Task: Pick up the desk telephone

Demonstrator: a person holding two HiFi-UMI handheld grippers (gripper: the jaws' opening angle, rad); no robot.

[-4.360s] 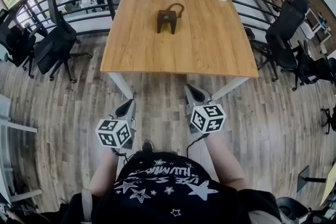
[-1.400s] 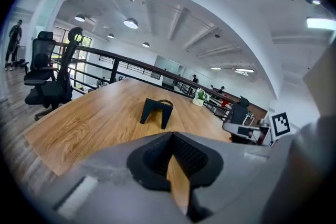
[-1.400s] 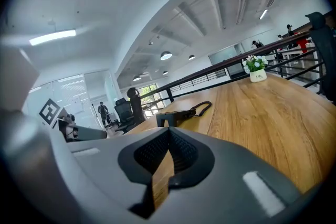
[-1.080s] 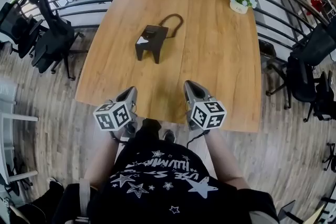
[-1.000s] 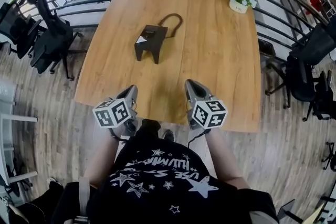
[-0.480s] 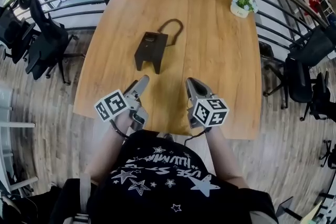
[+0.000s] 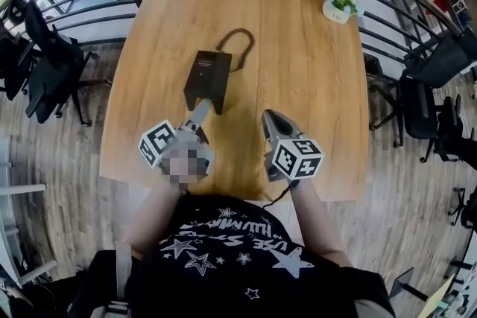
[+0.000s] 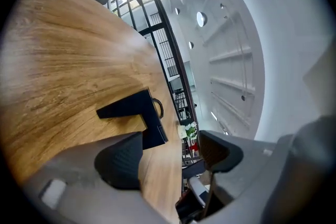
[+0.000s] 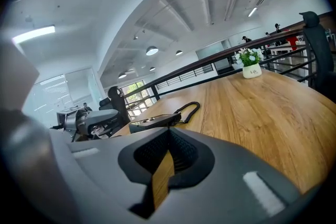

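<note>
A person stands at the lower edge of a wooden worktop point(image 7: 298, 86) with a claw in each hand, closing on the black desk telephone point(image 7: 205, 74), which sits left of centre with its looped cord point(image 7: 237, 41) trailing toward the top of the frame. In the head view the telephone's long axis runs from upper frame to lower frame, tipped slightly, with its near end facing the person. The left claw point(image 7: 197, 115) is the nearer one. Its tip sits just below that near end and points up the frame along the body's length, though whether it touches cannot be told from above. The left gripper view shows this claw point(image 8: 170, 155) rolled onto its side, its jaws freshly opened and standing wide apart with nothing between them. There the telephone point(image 8: 142, 113) lies ahead and a little to the upper left of the gap, not yet inside it. The right claw point(image 7: 270, 119) hangs lower right of the telephone, well apart from it. In its own view the right claw point(image 9: 167, 157) has its jaws drawn almost together, empty, with only a sliver of wood showing through. The telephone point(image 9: 155, 121) lies ahead at centre left. A small potted plant point(image 7: 339, 2) stands at the worktop's upper right corner, clear of the approach.
</note>
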